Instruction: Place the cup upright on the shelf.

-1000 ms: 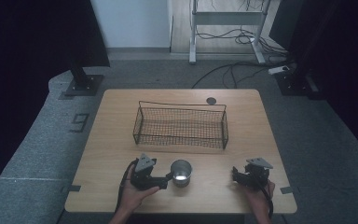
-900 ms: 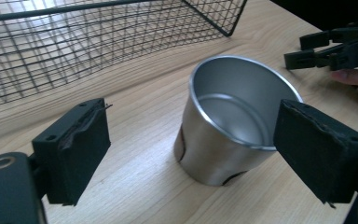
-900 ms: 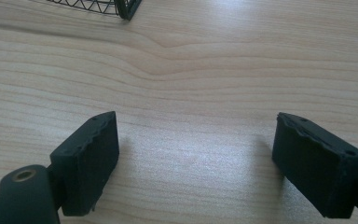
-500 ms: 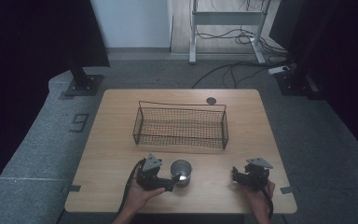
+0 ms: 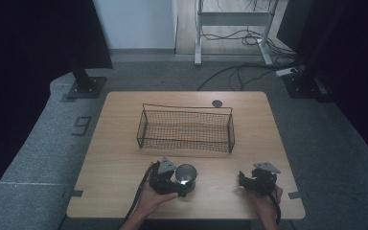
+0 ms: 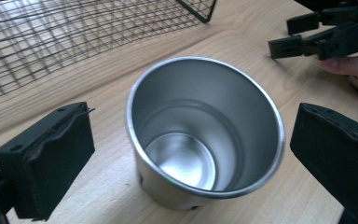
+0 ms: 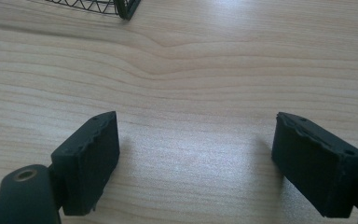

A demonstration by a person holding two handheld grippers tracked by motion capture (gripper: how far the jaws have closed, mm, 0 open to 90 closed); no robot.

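**A:** Looking along your left gripper (image 6: 186, 154), do you see how the cup (image 6: 205, 135) stands right between its jaws? They have just been opening and now sit spread wide, with a gap on each side of the rim, so nothing presses on the metal.

**B:** So the cup isn't held?

**A:** No. It stands upright on the table (image 5: 115, 158), mouth up, at the lower middle of the high view, just below the wire basket (image 5: 186, 128). Your left gripper (image 5: 184, 184) is right at it; your right gripper (image 5: 243, 181) is well apart, toward the lower right, jaws spread over bare wood and pinching nothing.

**B:** Which hand should act, then?

**A:** Your left, I'd judge. The cup's long axis runs straight up, and the jaws already flank it left and right, so you only need to squeeze across its wall. The basket lies beyond the cup, toward the top of the frame, so a lift would carry it up and away from you.
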